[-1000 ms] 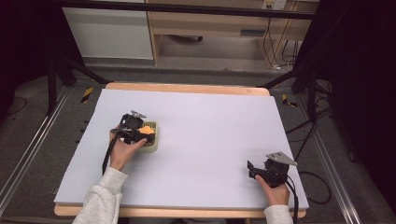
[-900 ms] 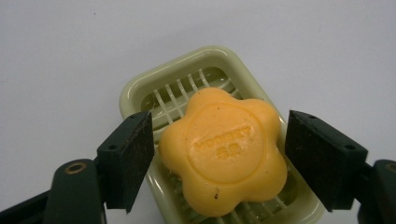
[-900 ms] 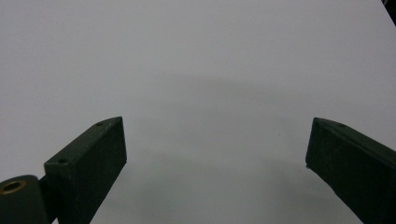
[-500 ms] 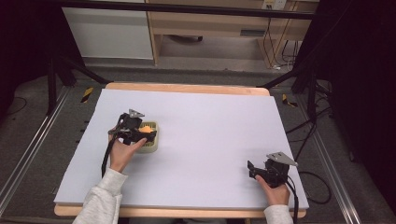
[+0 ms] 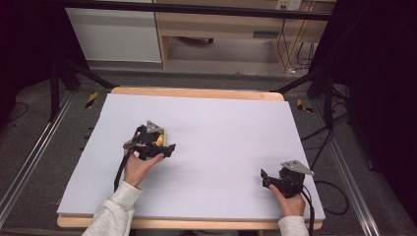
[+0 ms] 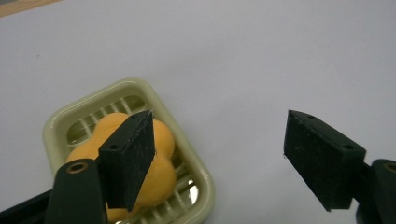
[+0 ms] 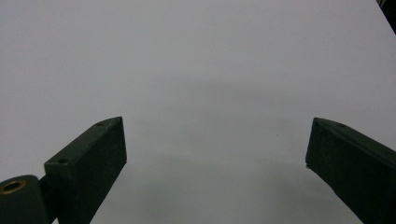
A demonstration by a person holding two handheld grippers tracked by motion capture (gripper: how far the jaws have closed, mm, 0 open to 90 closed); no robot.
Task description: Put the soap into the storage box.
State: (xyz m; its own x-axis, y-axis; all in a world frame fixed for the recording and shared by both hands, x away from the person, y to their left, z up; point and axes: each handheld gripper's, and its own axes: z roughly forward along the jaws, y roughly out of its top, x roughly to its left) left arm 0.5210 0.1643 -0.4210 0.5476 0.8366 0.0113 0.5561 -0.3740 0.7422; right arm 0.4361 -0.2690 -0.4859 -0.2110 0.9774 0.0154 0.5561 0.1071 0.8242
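The left claw [image 6: 219, 154] hangs spread wide above a pale green dish [image 6: 196, 163] holding an orange soap [image 6: 161, 177]. It grips nothing; one jaw sits over the soap, the other out over bare counter [image 6: 261, 51]. In the high view the left claw [image 5: 156, 146] covers most of the dish [image 5: 163, 133], which sits left of centre on the counter [image 5: 221, 123].

The likely trouble: the claw is off-centre, so closing from here could catch the dish rim rather than the soap, tipping or sliding the light dish across the smooth sheet. The soap looks glossy and rounded, so flat pads may squeeze it out sideways.

The soap is lumpy, with soft bulges and a waxy sheen. The dish is a rounded rectangle, smooth plastic by the look of it, with a slatted floor. The jaw pads are matte black with a fine grain. The counter cover is a flat, pale lavender sheet with wood edging.

The right claw [image 7: 215, 158] is also spread and empty over bare counter, well apart near the front right corner [image 5: 271, 179].
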